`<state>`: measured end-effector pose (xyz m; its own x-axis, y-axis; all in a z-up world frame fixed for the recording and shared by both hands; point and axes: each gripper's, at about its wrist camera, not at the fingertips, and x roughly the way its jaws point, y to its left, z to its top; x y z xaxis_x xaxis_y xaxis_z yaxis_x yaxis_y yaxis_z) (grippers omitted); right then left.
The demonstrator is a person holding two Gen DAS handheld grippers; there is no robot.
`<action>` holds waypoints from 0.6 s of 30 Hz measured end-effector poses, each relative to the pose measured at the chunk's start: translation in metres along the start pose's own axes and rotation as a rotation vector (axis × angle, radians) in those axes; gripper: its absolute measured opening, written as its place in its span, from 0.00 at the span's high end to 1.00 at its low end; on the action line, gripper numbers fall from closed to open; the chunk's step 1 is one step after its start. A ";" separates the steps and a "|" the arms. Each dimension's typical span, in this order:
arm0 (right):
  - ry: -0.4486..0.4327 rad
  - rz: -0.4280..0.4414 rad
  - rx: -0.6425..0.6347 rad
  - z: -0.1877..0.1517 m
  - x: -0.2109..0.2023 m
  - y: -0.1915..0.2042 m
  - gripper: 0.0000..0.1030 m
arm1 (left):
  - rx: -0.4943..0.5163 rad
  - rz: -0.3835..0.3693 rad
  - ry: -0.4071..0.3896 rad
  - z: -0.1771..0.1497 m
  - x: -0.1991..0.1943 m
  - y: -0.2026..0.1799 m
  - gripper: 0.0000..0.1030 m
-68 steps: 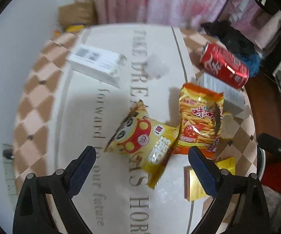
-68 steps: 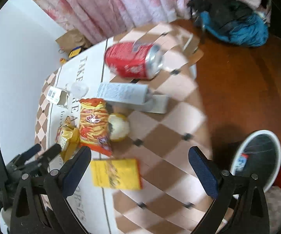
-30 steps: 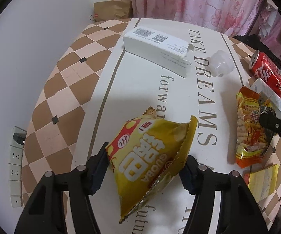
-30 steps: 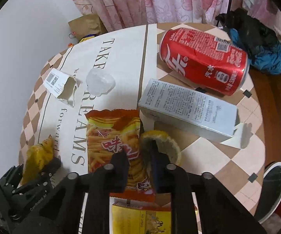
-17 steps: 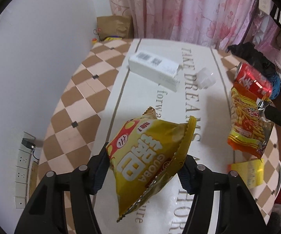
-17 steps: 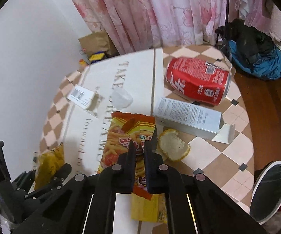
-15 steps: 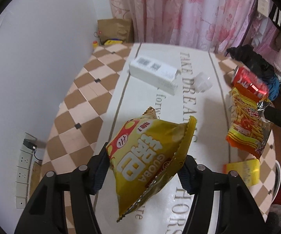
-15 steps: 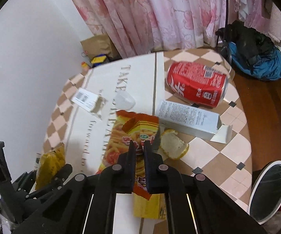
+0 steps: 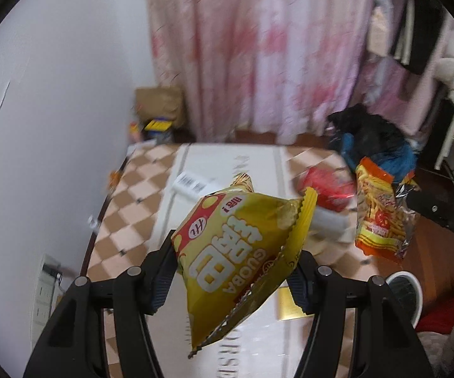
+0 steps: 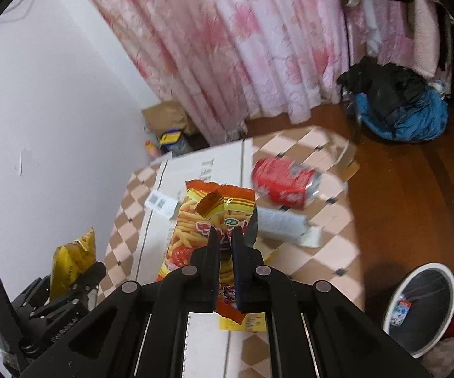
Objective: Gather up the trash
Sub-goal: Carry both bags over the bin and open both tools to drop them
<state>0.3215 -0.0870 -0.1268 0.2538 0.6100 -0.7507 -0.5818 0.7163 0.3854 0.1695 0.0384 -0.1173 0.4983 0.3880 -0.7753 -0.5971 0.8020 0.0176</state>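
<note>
My left gripper is shut on a yellow snack bag and holds it high above the checkered table; the bag also shows in the right wrist view. My right gripper is shut on an orange fries snack bag, lifted off the table; it hangs at the right of the left wrist view. A red soda can lies on its side on the table, with a grey carton beside it. A white bin with a black liner stands on the floor at lower right.
A white barcode box and a yellow packet lie on the table. A paper bag sits by the pink curtain. A blue and black bag lies on the wooden floor. A white wall is on the left.
Both grippers have risen well above the table with their snack bags still held. The table and the things on it now look smaller and farther below.
</note>
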 end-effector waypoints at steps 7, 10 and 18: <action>-0.076 -0.089 0.079 0.010 -0.069 -0.071 0.93 | 0.128 -0.121 -0.032 0.016 -0.016 -0.092 0.43; -0.097 -0.157 0.122 0.002 -0.092 -0.112 0.93 | 0.185 -0.186 -0.015 0.013 -0.008 -0.145 0.43; -0.059 -0.322 0.312 -0.048 -0.123 -0.249 0.93 | 0.323 -0.317 0.102 -0.025 0.029 -0.268 0.43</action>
<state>0.3983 -0.3567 -0.1568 0.4326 0.3511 -0.8304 -0.2072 0.9351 0.2874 0.3284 -0.1759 -0.1602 0.5503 0.0671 -0.8323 -0.1907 0.9805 -0.0470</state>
